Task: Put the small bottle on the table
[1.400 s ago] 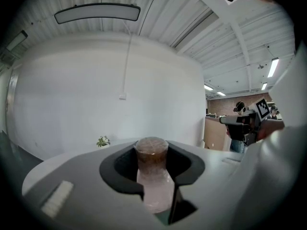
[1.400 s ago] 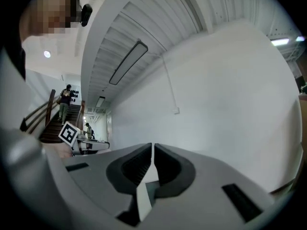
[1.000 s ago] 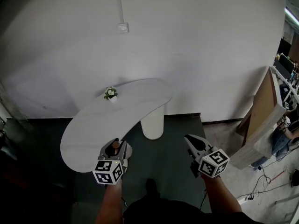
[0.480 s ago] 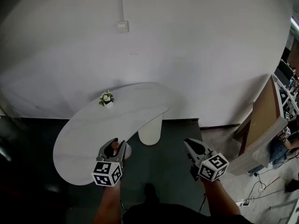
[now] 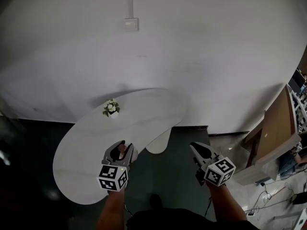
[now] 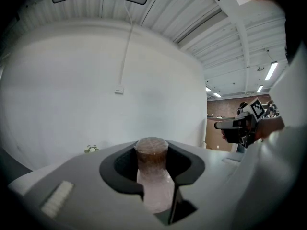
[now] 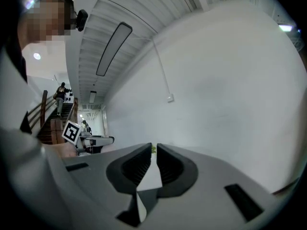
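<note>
My left gripper (image 5: 120, 150) is shut on the small bottle (image 6: 152, 178), a clear one with a brown cap, held upright between the pads. In the head view it hangs over the near right edge of the white curved table (image 5: 91, 147). My right gripper (image 5: 195, 149) is off the table's right side, above the dark floor. Its jaws (image 7: 153, 164) stand together with only a thin slit and nothing between them.
A small pot of white flowers (image 5: 111, 108) stands near the table's far edge. The table's white pedestal (image 5: 159, 146) shows under its right side. A white wall with a switch box (image 5: 130, 24) rises behind. A wooden unit (image 5: 276, 131) stands at the right.
The table has drawn nearer and lower in the head view, so the left gripper with the bottle now sits further over its edge. Both grippers keep their jaw state.
</note>
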